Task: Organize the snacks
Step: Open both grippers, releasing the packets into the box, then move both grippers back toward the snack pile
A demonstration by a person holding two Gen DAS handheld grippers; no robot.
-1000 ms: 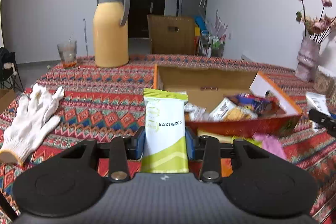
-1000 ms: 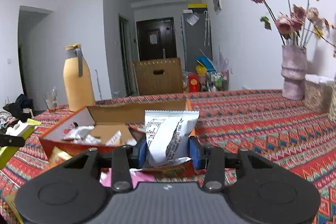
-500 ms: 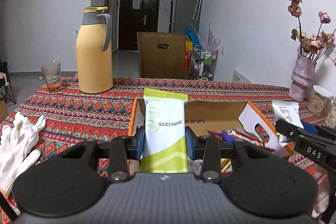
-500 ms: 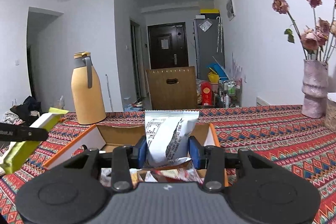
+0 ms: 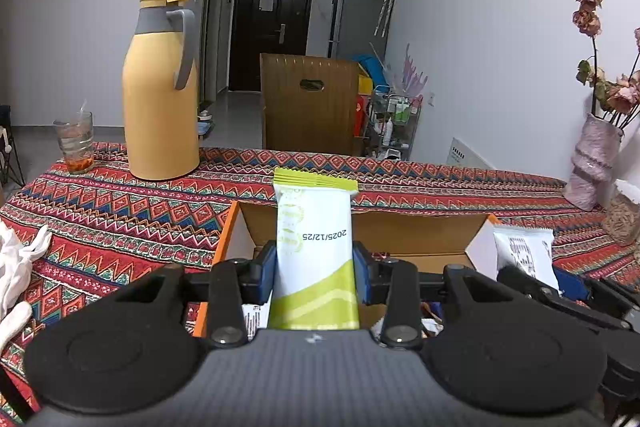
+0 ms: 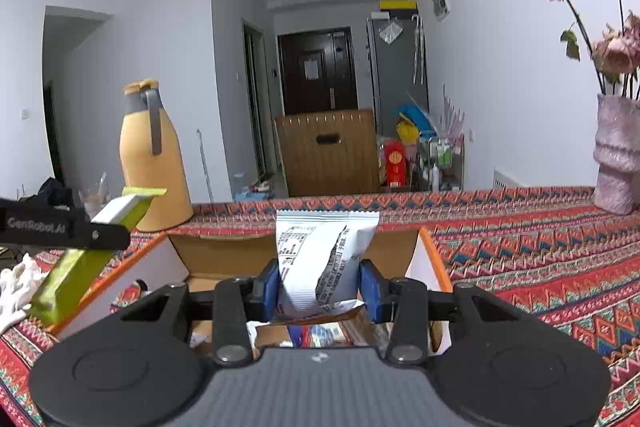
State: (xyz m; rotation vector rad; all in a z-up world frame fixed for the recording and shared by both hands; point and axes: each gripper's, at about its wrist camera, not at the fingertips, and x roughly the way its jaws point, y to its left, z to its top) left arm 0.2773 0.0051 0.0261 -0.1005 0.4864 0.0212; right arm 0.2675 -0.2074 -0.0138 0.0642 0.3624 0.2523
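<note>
My left gripper [image 5: 314, 277] is shut on an upright green and white snack packet [image 5: 313, 251]. It hangs over the near left part of an open orange cardboard box [image 5: 416, 231] on the patterned tablecloth. My right gripper [image 6: 320, 287] is shut on a crumpled white packet with black print [image 6: 320, 255], over the near side of the same box [image 6: 431, 259]. Each gripper shows in the other's view: the right one [image 5: 532, 281] with its white packet [image 5: 520, 251], the left one [image 6: 100, 233] with its green packet [image 6: 72, 275]. Loose snacks [image 6: 324, 333] lie in the box bottom.
A yellow thermos jug [image 5: 160, 99] and a drinking glass [image 5: 75, 141] stand at the far left of the table. White gloves [image 5: 16, 267] lie at the left edge. A pink vase of dried flowers [image 5: 592, 163] stands far right. A brown carton [image 5: 308, 103] sits beyond the table.
Both grippers have travelled over the table until the box lies right under and ahead of them. Each still grips its packet, and the two now hang side by side.
</note>
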